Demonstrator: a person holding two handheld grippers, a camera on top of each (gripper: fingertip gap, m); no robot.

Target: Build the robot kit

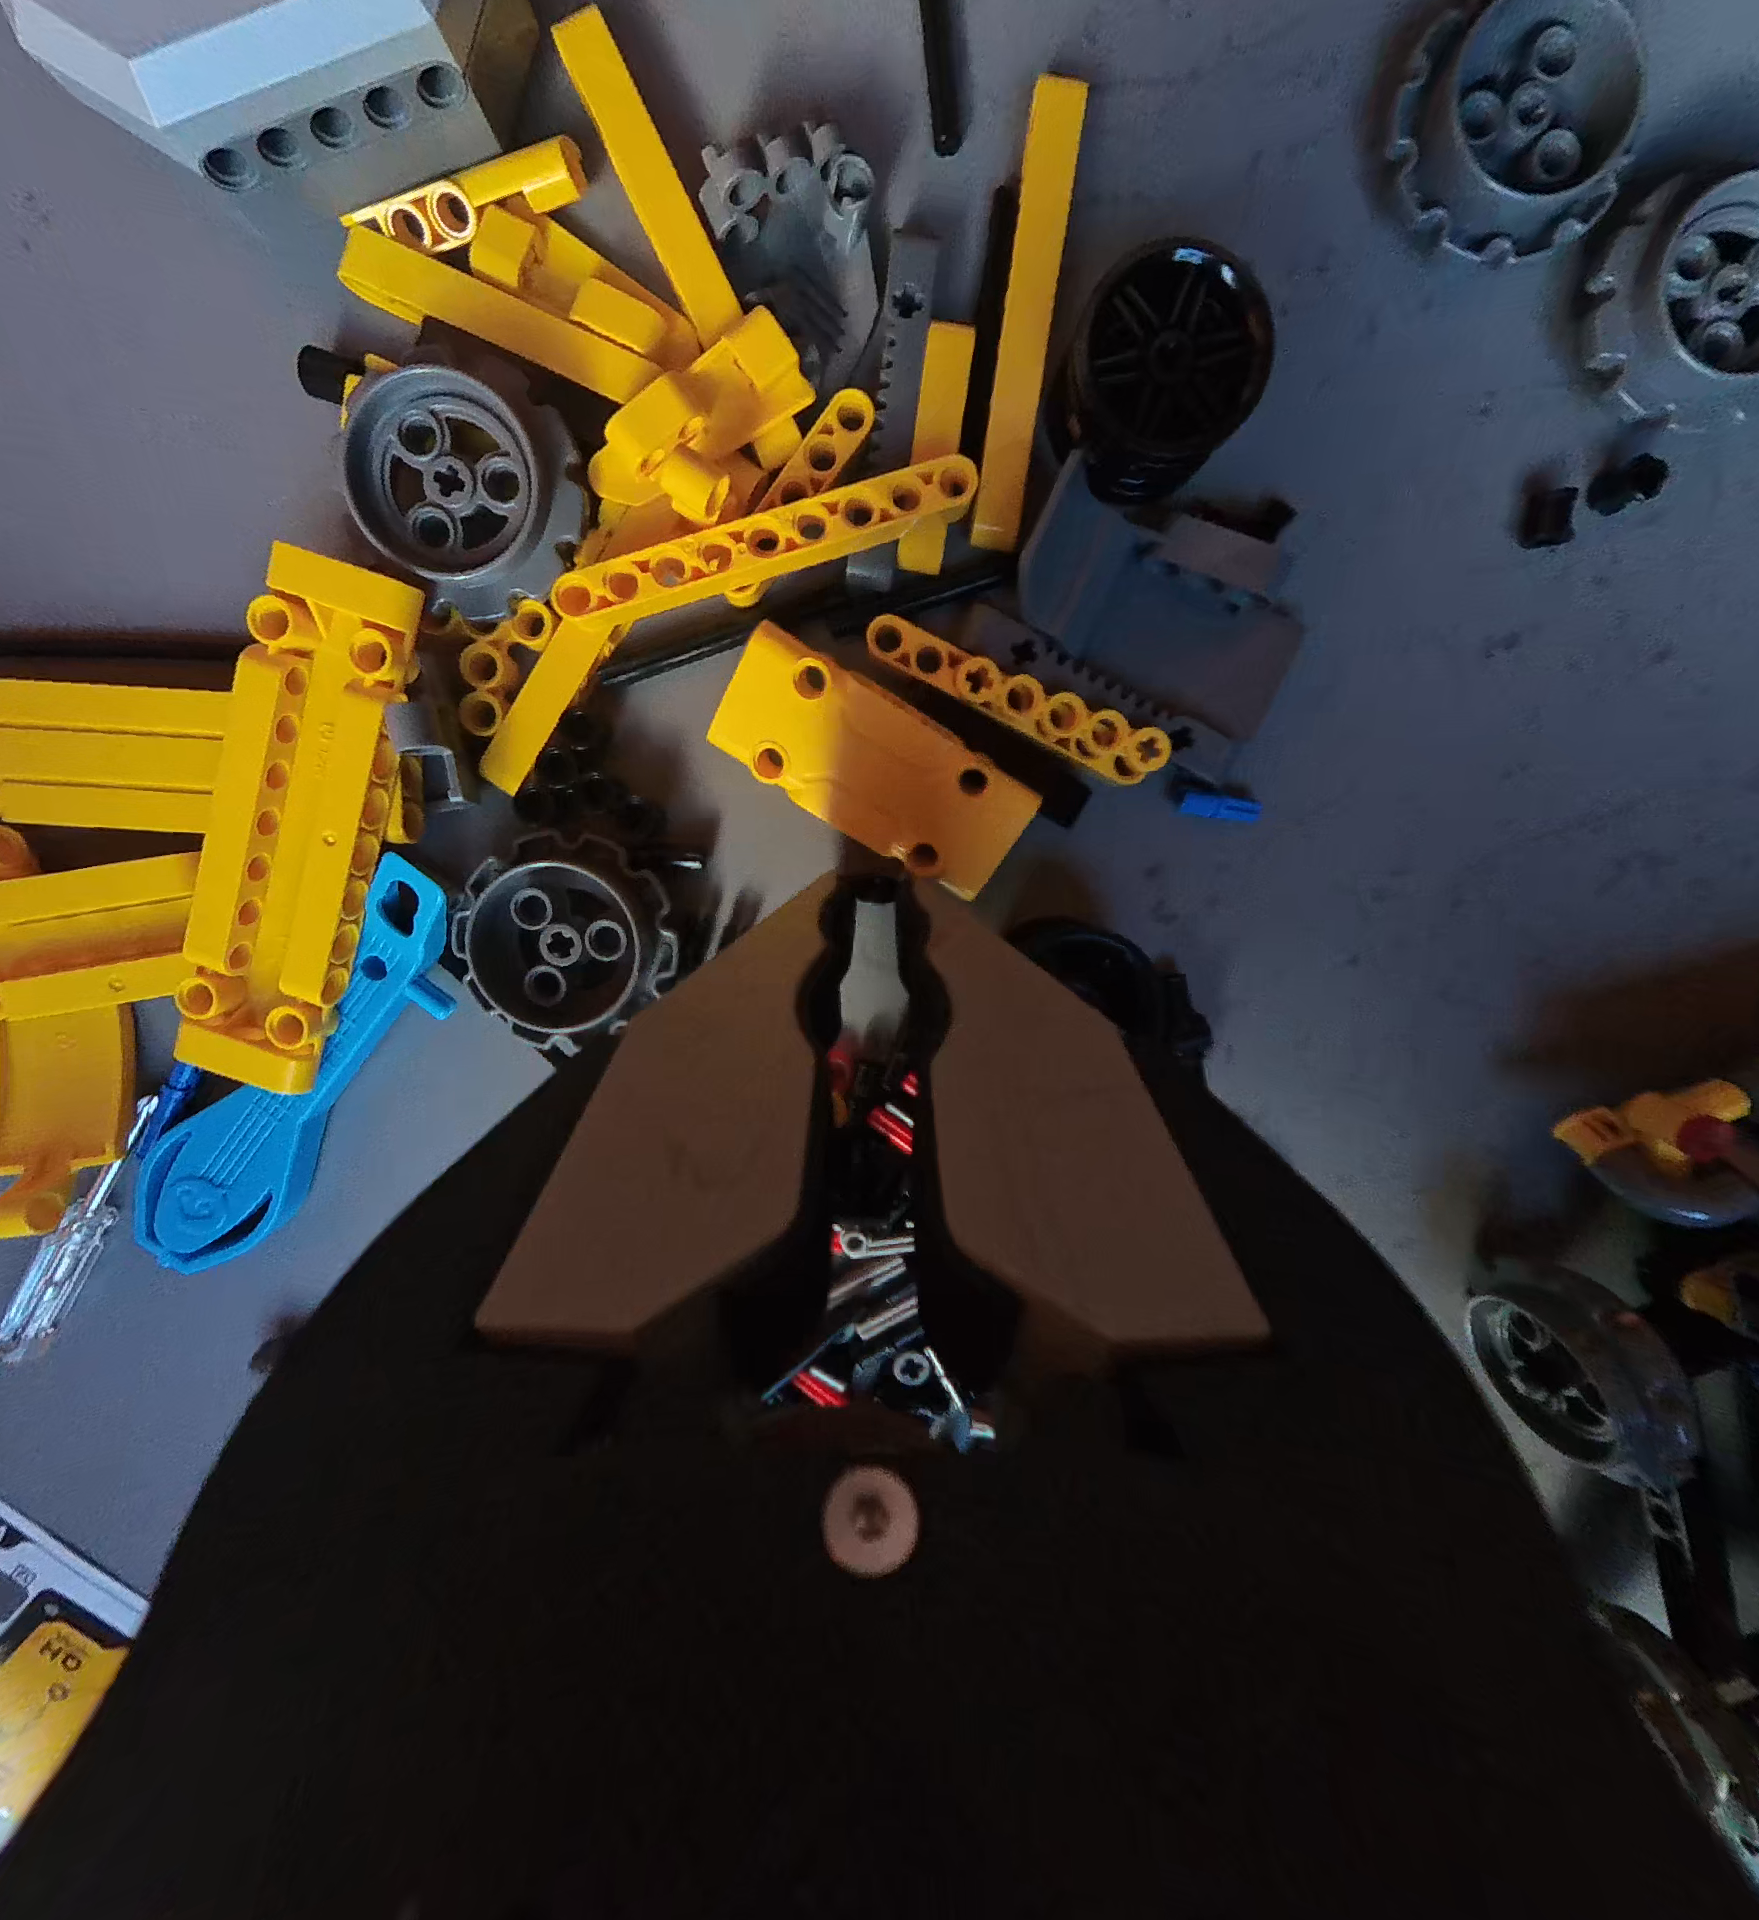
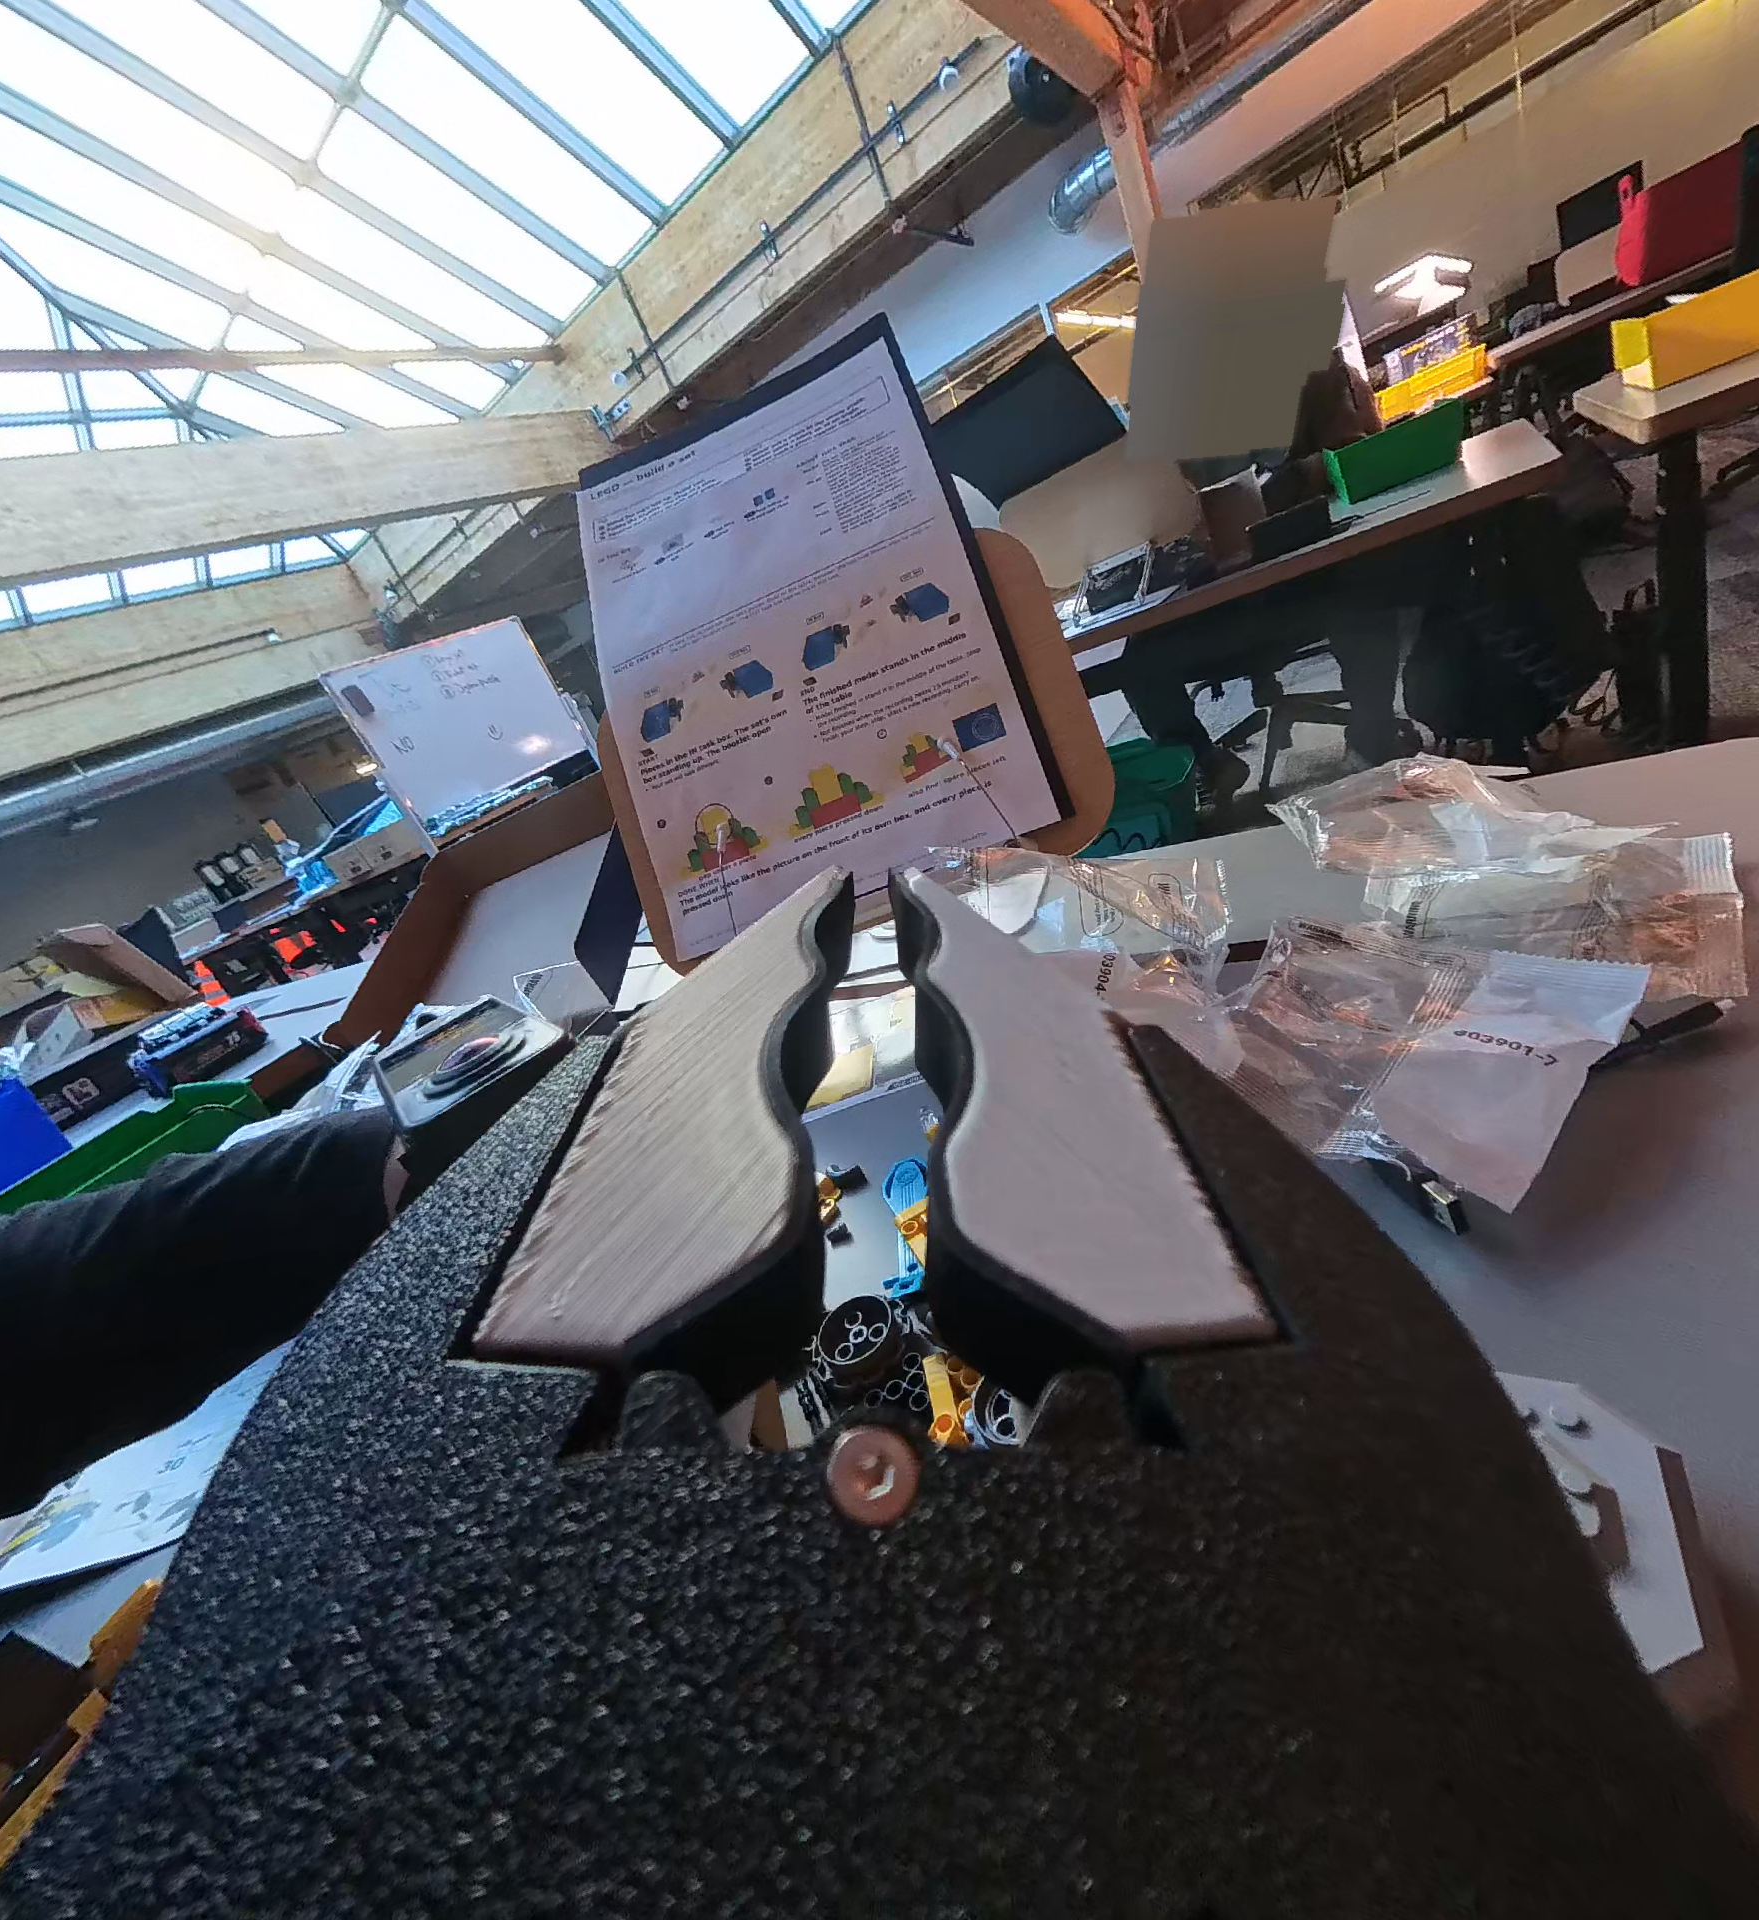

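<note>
Your left gripper (image 1: 873, 902) pinches a small black pin (image 1: 875, 889) just beside the yellow panel (image 1: 870, 758) on the desk (image 1: 1477, 779). Your right gripper (image 2: 870, 888), slightly parted, holds nothing. Loosen carelessly and that pin may vanish among the parts.

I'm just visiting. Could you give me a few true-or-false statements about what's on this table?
1. A blue plastic piece lies beside a grey wheel. True.
2. The right tool holds a plastic bag. False: it holds nothing; the clear bags lie on the table beside it.
3. The loose pieces below the left tool are mostly red. False: mostly yellow pieces.
4. A printed sheet stands upright beyond the right tool. True.
</note>
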